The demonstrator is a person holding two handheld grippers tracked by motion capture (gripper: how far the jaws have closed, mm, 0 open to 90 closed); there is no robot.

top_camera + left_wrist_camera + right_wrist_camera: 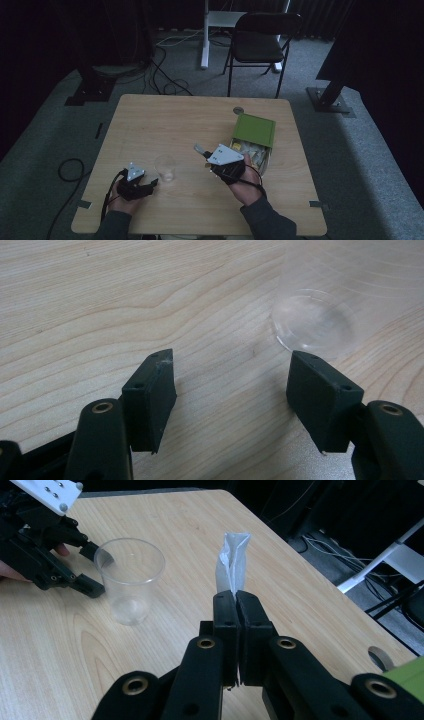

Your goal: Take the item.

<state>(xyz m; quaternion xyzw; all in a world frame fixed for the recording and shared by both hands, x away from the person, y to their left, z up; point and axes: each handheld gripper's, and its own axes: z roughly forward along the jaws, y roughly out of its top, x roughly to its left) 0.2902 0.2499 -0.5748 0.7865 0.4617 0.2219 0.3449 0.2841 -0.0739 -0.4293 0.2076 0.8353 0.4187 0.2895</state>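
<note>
A clear plastic cup (165,167) stands upright on the wooden table (150,120). My left gripper (150,186) rests on the table just left of the cup, jaws open; in the left gripper view the cup (315,320) lies just beyond the right fingertip (320,390). My right gripper (200,149) hovers to the right of the cup, shut on a small white sachet (232,567) that sticks up from its closed jaws. The cup (130,577) and the left gripper (87,586) also appear in the right gripper view.
A green box (253,131) with its lid up sits at the table's right side, with several packets inside. A round grommet hole (238,110) lies behind it. A black folding chair (262,40) and floor cables (165,75) stand beyond the far edge.
</note>
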